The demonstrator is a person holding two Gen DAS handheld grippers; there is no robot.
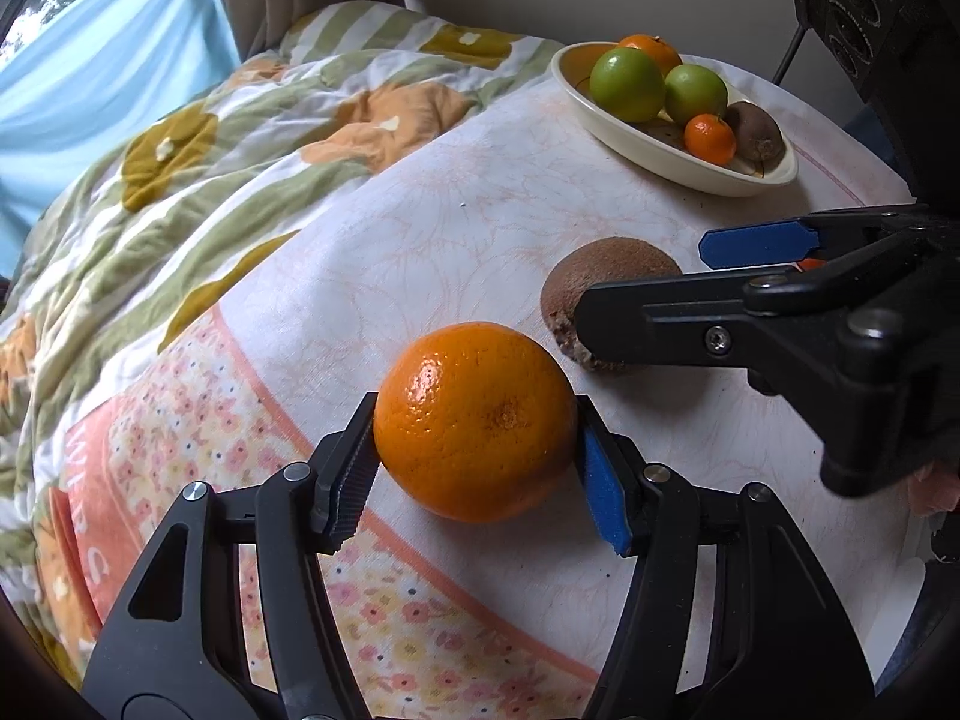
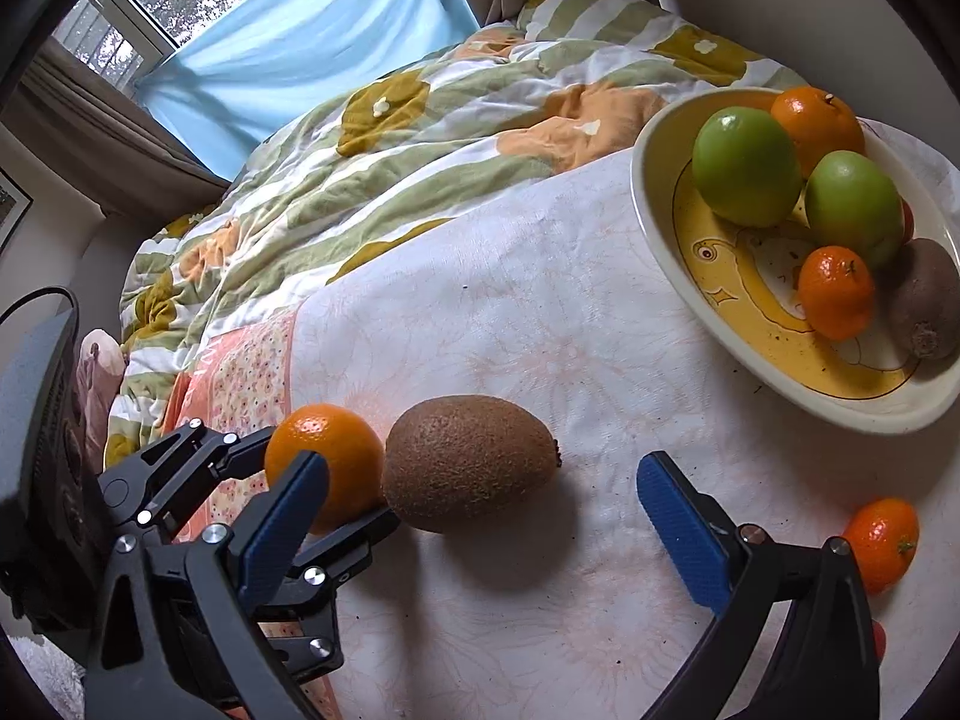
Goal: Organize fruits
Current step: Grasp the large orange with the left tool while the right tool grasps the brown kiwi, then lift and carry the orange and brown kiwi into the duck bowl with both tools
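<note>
My left gripper (image 1: 477, 468) is shut on a large orange (image 1: 474, 420) that rests on the white cloth; it also shows in the right wrist view (image 2: 324, 468). A brown kiwi (image 2: 471, 462) lies just beyond it, also seen in the left wrist view (image 1: 606, 282). My right gripper (image 2: 486, 516) is open, its fingers wide on either side of the kiwi and a little short of it. A cream bowl (image 2: 660, 228) at the far right holds two green fruits, two oranges and a kiwi. A small mandarin (image 2: 882, 543) lies loose by my right finger.
A rumpled flowered quilt (image 2: 360, 180) covers the bed to the left and behind. A blue curtain (image 2: 300, 42) and window are at the back. A dark speaker-like device (image 1: 864, 12) stands at the far right.
</note>
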